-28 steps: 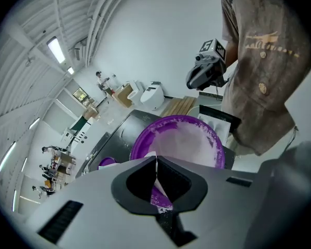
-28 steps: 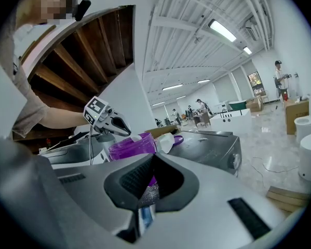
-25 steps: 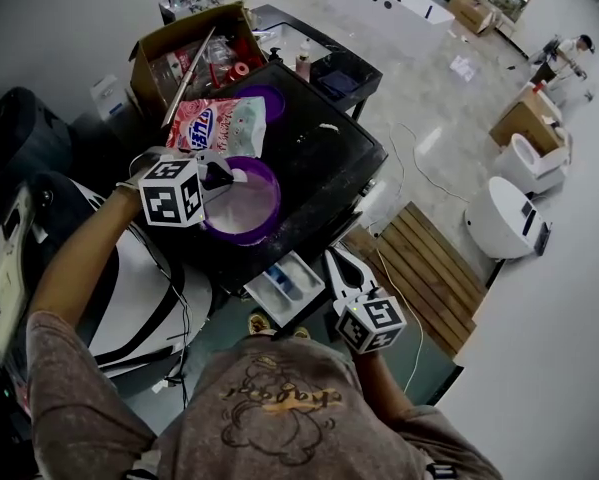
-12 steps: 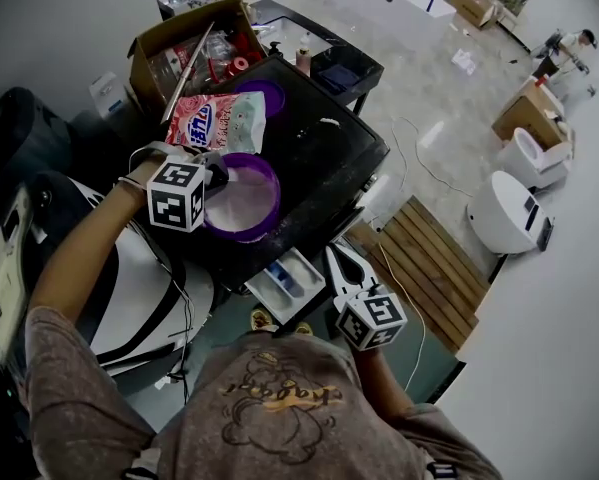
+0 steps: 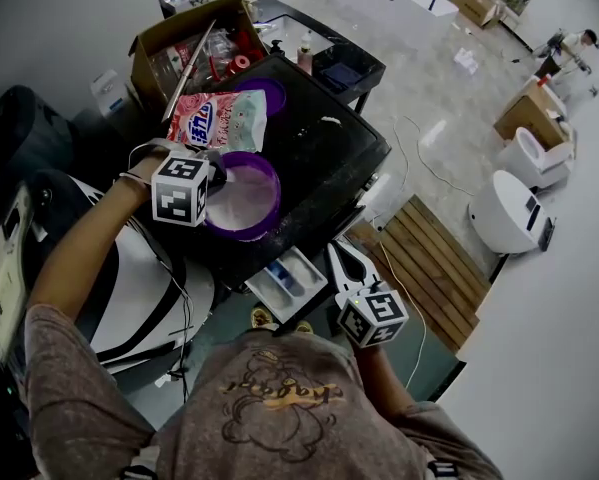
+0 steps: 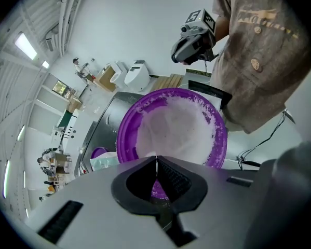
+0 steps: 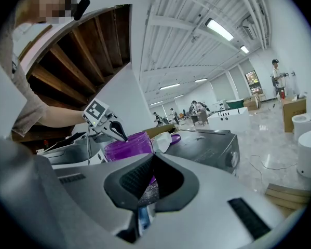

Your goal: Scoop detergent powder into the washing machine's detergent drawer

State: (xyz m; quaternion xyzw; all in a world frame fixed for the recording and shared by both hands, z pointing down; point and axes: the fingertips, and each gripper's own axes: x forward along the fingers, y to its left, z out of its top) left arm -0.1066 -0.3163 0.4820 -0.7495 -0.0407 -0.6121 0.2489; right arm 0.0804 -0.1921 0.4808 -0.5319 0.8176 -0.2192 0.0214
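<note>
Jaws of the left gripper and right gripper were both closed tip to tip, on nothing I could make out, so scooping well would likely mean a level, slow carry from the powder-filled round purple plastic bowl just below the left tips to the open white detergent drawer beside the right tips.

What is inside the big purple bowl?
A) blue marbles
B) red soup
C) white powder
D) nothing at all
C: the round purple plastic bowl on the black washing machine top holds white powder, which also clings to its inner wall.
</note>
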